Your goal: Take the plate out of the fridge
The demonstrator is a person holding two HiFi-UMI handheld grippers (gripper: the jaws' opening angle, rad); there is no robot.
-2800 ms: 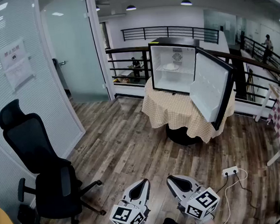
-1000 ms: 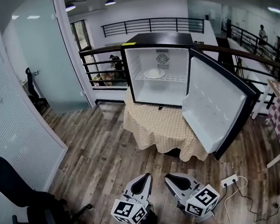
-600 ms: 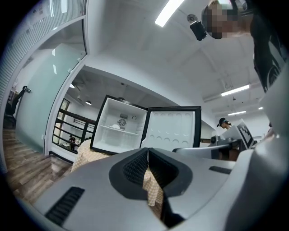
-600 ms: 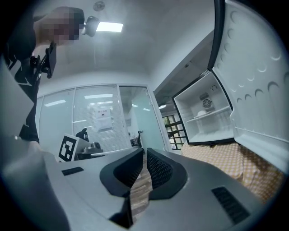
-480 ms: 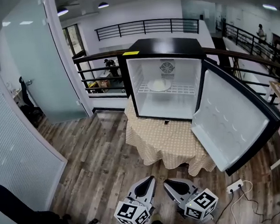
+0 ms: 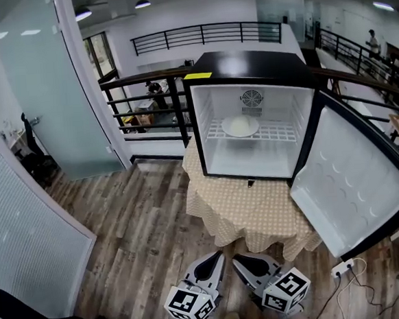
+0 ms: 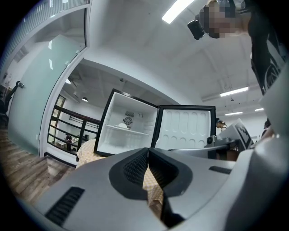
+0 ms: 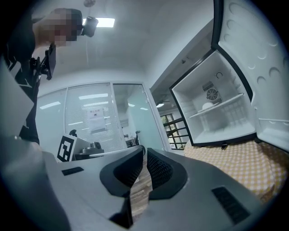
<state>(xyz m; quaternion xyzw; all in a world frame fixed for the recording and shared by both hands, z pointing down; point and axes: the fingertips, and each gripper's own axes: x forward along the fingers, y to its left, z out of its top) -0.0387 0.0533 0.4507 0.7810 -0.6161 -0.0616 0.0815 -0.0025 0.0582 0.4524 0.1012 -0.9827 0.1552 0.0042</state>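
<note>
One plate (image 6: 240, 126) lies on the one shelf (image 6: 281, 132) inside the single open fridge (image 6: 247, 62), atop one cloth-covered desk (image 6: 238, 211). Two grippers, the left gripper (image 6: 215, 257) and right gripper (image 6: 237, 259), have jaws closed together, holding nothing.

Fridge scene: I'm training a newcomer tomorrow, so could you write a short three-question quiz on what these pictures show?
1. True or false: the fridge stands with its door open.
2. Where is the plate? A: on the shelf inside the fridge. B: on top of the fridge. C: on the inside of the door.
3. Fill in: the left gripper and the right gripper both have their fingers ____, with nothing between them.

Key: 1 true; 2 A; 3 shut.
</note>
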